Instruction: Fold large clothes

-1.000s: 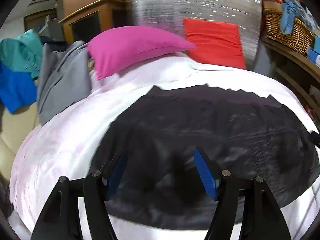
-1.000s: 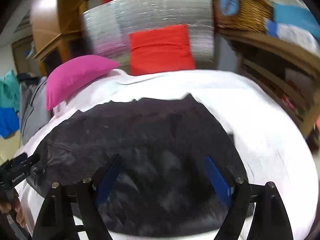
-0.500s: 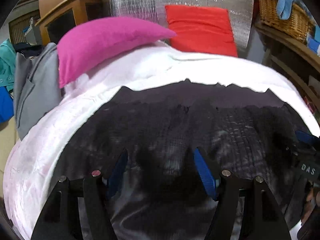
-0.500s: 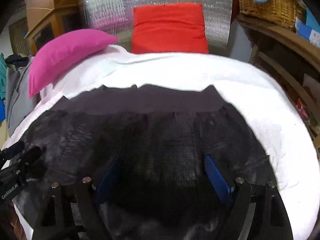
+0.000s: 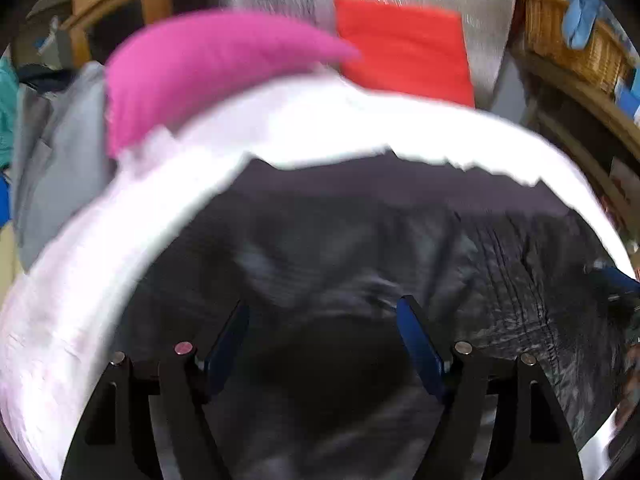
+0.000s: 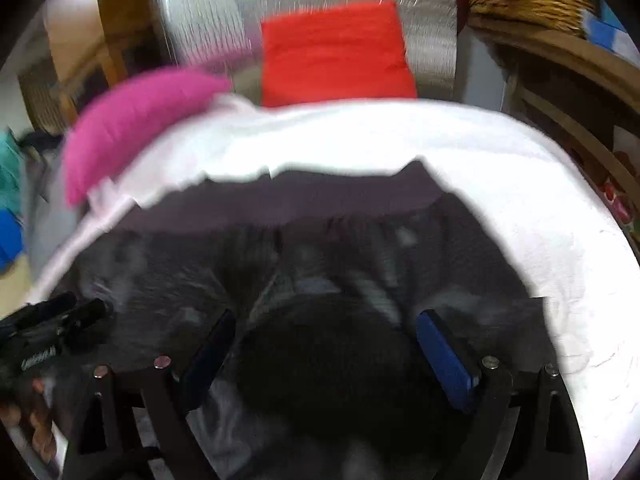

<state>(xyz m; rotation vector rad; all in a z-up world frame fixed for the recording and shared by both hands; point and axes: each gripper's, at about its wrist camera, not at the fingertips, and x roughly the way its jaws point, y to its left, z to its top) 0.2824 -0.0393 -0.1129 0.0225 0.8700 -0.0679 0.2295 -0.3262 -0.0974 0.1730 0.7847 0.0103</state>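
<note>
A large black garment lies spread flat on a white-covered bed, its purple waistband at the far edge. It also fills the right wrist view. My left gripper is open, low over the garment's near left part, holding nothing. My right gripper is open, low over the near right part, empty. The left gripper's body shows at the left edge of the right wrist view. Both views are motion-blurred.
A pink pillow and a red cushion lie at the bed's head against a silver panel. Grey and teal clothes hang at the left. A wooden shelf with a wicker basket stands at the right.
Both grippers have moved forward and down, closer to the black garment, which fills more of each view. Jaws stay open.
</note>
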